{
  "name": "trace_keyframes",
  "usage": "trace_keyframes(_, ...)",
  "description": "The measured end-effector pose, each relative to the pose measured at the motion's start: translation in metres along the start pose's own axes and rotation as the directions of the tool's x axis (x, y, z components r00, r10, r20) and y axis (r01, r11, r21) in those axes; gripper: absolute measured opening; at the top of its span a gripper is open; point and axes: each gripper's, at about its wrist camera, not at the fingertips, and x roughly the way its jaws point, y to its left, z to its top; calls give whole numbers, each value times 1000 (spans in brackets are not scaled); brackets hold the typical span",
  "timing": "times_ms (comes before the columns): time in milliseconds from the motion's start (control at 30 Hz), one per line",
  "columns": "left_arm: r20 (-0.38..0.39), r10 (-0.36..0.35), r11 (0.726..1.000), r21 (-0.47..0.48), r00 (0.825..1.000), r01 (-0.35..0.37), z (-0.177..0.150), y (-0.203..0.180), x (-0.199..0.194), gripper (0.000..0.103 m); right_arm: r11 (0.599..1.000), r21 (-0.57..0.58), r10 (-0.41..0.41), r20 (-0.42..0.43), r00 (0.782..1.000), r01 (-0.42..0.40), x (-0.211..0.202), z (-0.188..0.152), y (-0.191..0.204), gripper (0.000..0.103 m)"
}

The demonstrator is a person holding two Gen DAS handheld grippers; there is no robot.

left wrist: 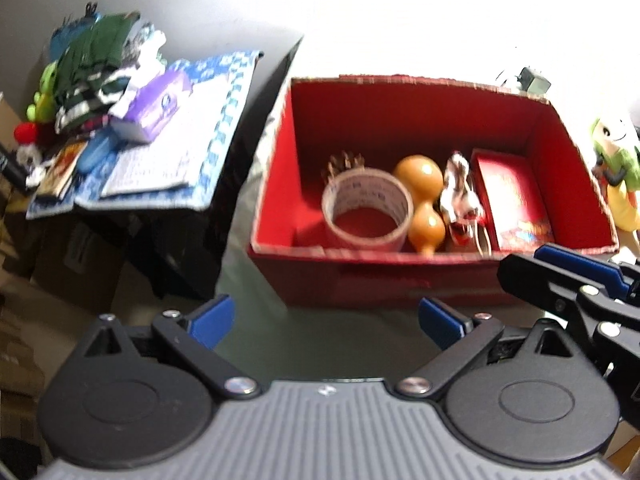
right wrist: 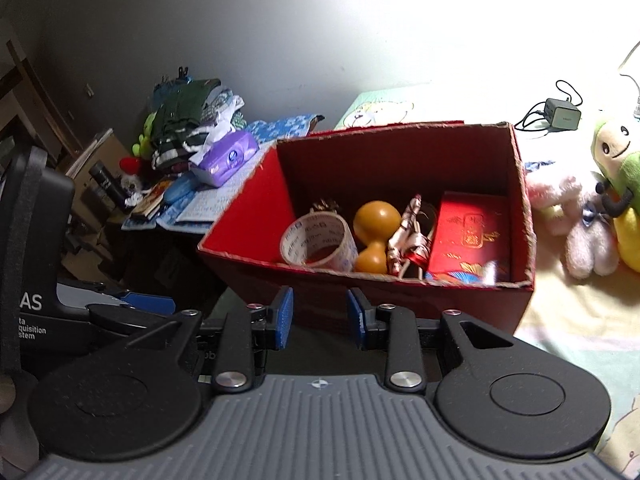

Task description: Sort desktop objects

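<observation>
- The red box [left wrist: 432, 280] stands open-topped on the bed surface, filling the middle of both wrist views, just past the fingertips of both grippers.
- Inside it, along the near wall, lie four things side by side: a roll of clear tape [left wrist: 367, 209] on its side at the 9 o'clock end, an orange gourd [left wrist: 422, 204] touching it, a small white-and-red figurine [left wrist: 460, 200] next, and a red packet with gold print [left wrist: 514, 204] at the 3 o'clock end.
- Behind the tape, toward 12 o'clock, a small spiky brown thing [left wrist: 345, 162] shows; what it is I cannot tell.
- The left gripper [left wrist: 326, 318] has its blue pads spread wide with nothing between them, held at 6 o'clock from the box.
- The right gripper [right wrist: 320, 318] has its pads parted a lesser way, also empty, in front of the box's near wall.
- At 3 o'clock of the box sit plush toys: a green-and-yellow one [right wrist: 618, 184] and a pale pink one [right wrist: 576, 224].
- Toward 1 o'clock a dark charger [right wrist: 562, 114] with its cable lies on the bed.
- At 9 to 10 o'clock a side table carries a blue patterned cloth [left wrist: 224, 120], a purple tissue pack [left wrist: 158, 104] and a heap of folded clothes [left wrist: 96, 64].
</observation>
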Motion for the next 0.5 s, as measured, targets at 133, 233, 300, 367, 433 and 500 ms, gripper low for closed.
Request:
trace_keyframes(133,26,-22,999,40,999,21,16,7,3,99,1000,25,-19,40,999,18,5,9,9,32)
trace_keyframes(233,25,-50,997,65,998,48,26,9,8,99,998,45,-47,65,997,45,8,14,14,32)
trace_keyframes(300,24,-68,994,86,997,66,32,8,11,99,996,57,-69,74,995,65,11,18,17,32)
trace_keyframes(367,25,-81,991,110,996,78,39,4,13,99,994,68,-91,81,993,86,13,21,18,32)
trace_keyframes(433,28,-98,987,128,995,93,45,-2,16,99,991,76,-113,91,989,106,13,24,17,32)
trace_keyframes(500,22,-117,984,139,993,113,49,-7,20,99,988,87,-136,96,986,128,13,28,15,32)
